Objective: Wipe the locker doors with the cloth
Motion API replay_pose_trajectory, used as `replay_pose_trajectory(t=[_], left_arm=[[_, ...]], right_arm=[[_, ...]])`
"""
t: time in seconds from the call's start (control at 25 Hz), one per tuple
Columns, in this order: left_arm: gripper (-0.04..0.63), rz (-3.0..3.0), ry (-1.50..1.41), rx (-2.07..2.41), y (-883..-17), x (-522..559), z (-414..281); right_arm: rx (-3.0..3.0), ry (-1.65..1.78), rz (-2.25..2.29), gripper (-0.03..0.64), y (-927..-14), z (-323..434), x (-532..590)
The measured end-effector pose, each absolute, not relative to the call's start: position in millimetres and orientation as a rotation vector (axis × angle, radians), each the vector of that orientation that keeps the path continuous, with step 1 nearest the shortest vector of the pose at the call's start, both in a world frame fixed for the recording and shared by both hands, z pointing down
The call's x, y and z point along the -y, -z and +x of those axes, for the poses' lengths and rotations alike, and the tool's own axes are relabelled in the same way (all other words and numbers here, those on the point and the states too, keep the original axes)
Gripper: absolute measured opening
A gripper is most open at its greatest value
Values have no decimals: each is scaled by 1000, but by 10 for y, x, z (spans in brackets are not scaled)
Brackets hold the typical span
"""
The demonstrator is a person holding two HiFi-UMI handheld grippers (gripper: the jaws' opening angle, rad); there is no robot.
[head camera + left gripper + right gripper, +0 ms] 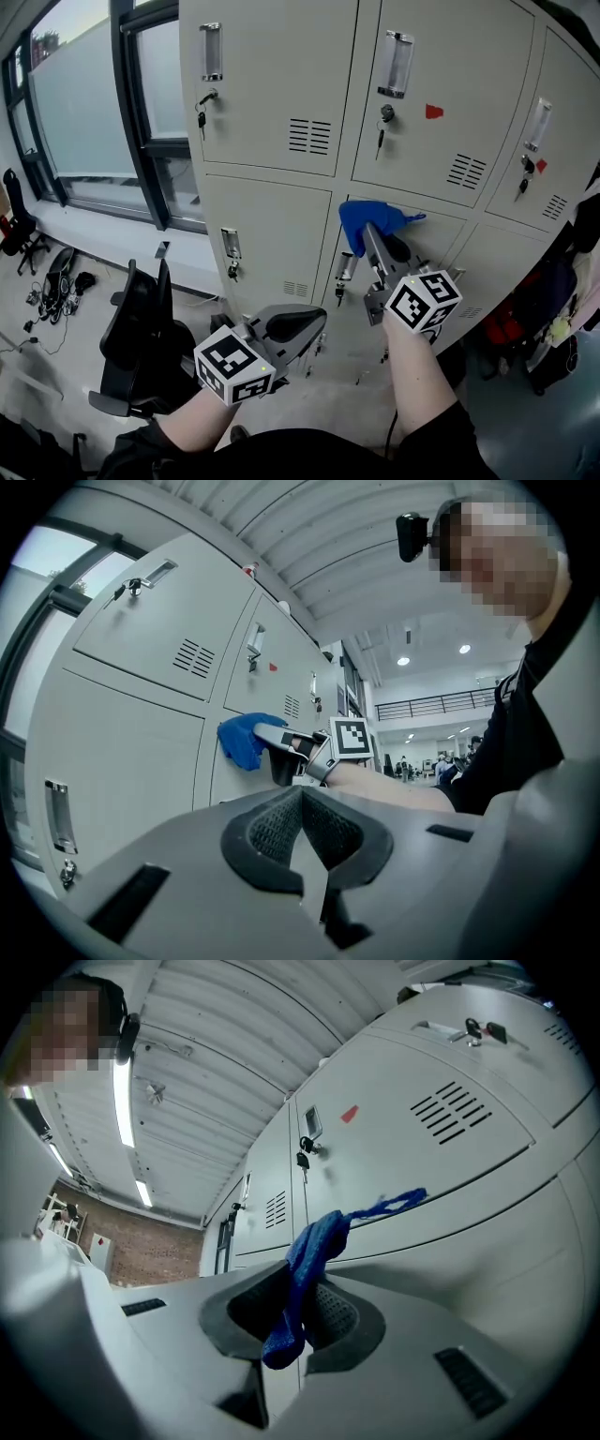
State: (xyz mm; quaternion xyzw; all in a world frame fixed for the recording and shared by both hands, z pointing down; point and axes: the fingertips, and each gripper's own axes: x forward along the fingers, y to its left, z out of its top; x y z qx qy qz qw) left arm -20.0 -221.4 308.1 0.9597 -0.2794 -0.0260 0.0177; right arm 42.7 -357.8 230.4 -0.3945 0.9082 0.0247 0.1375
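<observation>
The right gripper (374,232) is clenched on a crumpled blue cloth (362,217), holding it against the upper edge of a pale grey metal locker door (448,236). The left gripper (311,330) hangs lower, jaws together on nothing, apart from the lockers.

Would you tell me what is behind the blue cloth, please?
A grey locker door: the cloth sits at its top edge, held by the right gripper. Whatever the cloth covers there cannot be seen.
</observation>
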Motion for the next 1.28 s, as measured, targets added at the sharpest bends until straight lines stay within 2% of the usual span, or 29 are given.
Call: replay_pose_trajectory(t=[0.28,0.92,1.08,1.28], left_arm=[[6,2990,84,781,-3112,2283,-149],[6,3004,18,633,-3293,2147,446],[6,3003,14,628,-3311,2135,476],[6,2994,13,634,-3351,2125,434]], right_arm=[[-2574,-53,-1275,44,-2435,704,3686],[-2323,-50,-1601,44,-2499,2416,3666],[-2298,-43,-1617,44,-2560,2493,3609],[-2376,-11,-1500,44,-2708,2037,3527]])
